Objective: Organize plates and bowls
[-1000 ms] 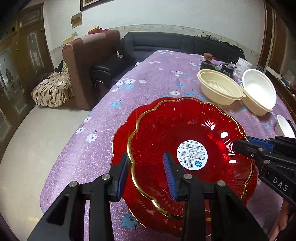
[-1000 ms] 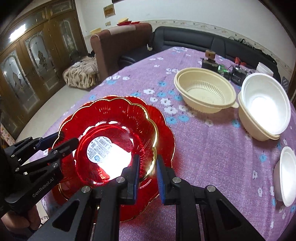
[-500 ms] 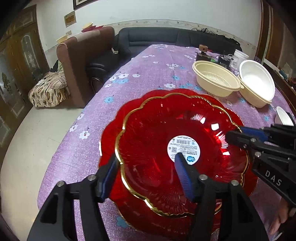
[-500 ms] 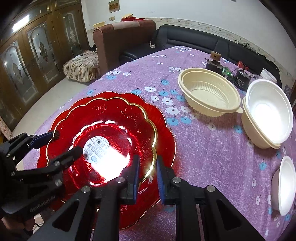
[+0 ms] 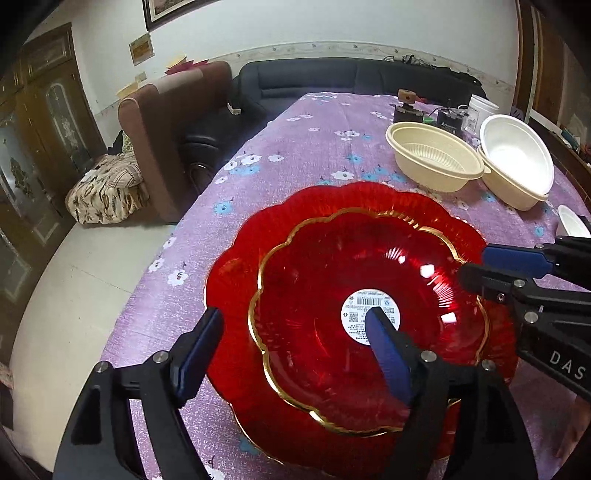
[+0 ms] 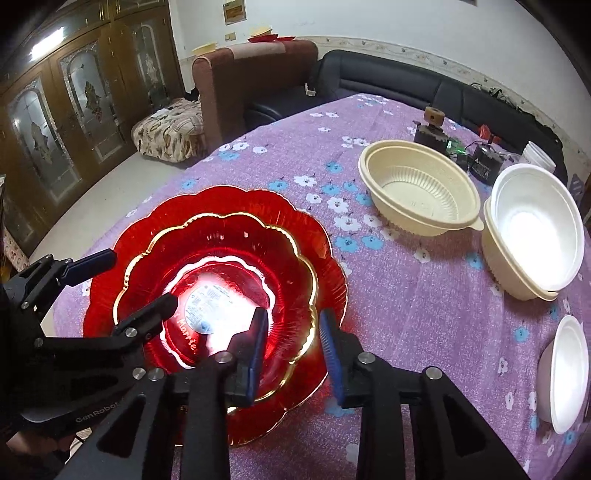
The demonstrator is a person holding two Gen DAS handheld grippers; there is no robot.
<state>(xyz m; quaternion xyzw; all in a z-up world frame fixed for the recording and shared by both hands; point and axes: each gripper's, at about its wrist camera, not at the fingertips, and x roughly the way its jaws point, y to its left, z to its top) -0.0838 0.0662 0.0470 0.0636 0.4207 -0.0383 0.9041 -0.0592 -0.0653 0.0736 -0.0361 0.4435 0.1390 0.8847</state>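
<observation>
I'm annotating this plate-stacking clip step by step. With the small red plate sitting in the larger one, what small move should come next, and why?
Probably draw both tools back off the rims. The small red plate already sits nested in the large red plate. The left tool and the right tool are both opening, and their pads straddle the rims without pressing. The cream bowl and the white bowls still wait.

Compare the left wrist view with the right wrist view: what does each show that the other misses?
Only the left wrist view shows the framed picture high on the wall. Only the right wrist view shows the full row of glass-fronted cabinet doors. Both share the nested red plates, the cream bowl, the stacked white bowl and both hand-held grippers, the left hand-held gripper and right hand-held gripper, jaws opening, straddling the gold-edged plate's rim.
</observation>
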